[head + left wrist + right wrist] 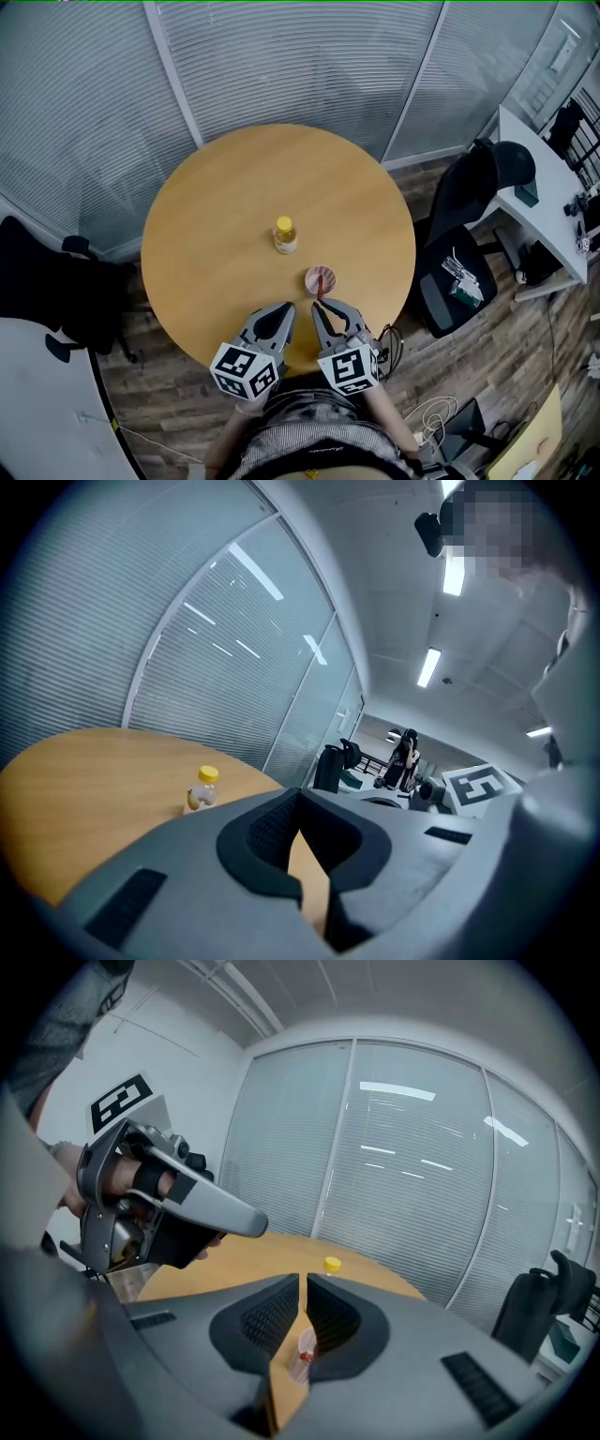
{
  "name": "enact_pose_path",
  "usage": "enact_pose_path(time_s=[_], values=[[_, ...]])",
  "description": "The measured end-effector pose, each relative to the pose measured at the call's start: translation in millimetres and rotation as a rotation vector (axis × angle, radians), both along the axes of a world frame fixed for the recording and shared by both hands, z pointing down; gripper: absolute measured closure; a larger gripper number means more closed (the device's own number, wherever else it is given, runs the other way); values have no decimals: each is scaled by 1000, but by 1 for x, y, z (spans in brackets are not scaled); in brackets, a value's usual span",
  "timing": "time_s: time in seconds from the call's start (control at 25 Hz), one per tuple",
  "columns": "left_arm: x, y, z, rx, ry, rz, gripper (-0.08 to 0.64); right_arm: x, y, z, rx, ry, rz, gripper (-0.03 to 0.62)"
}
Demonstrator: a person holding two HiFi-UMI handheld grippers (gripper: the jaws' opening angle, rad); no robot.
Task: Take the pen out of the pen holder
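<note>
Task not yet begun: the red pen [322, 282] stands in the pink pen holder [309, 278] on the table [225, 187], just ahead of the right gripper [322, 309]. Grasp and lift are both left to do. Right gripper — jaws pressed together, empty, held low at the near table edge, aimed at the holder. Left gripper [284, 311] — alongside, jaws likewise closed on nothing.

Left gripper [281, 311] and right gripper [320, 309] are held side by side close to the torso, pointing forward, with their tips angled slightly toward each other. Both have jaws pressed together at the tips, nothing between them.
</note>
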State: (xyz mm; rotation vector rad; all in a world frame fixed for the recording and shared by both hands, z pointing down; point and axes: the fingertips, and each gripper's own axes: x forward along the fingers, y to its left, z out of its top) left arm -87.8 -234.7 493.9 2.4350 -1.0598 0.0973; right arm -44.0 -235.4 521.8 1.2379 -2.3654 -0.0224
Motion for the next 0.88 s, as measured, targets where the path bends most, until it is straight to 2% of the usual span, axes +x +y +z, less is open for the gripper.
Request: enact_pose_path(time_s=[0.24,0.88], values=[[-2,-3,3,-11,4,-7,555,4,-6,21,-35,43,3,552],[-13,-10,10,-25,-10,-39,555,10,-18,92,-175,258,-36,552]])
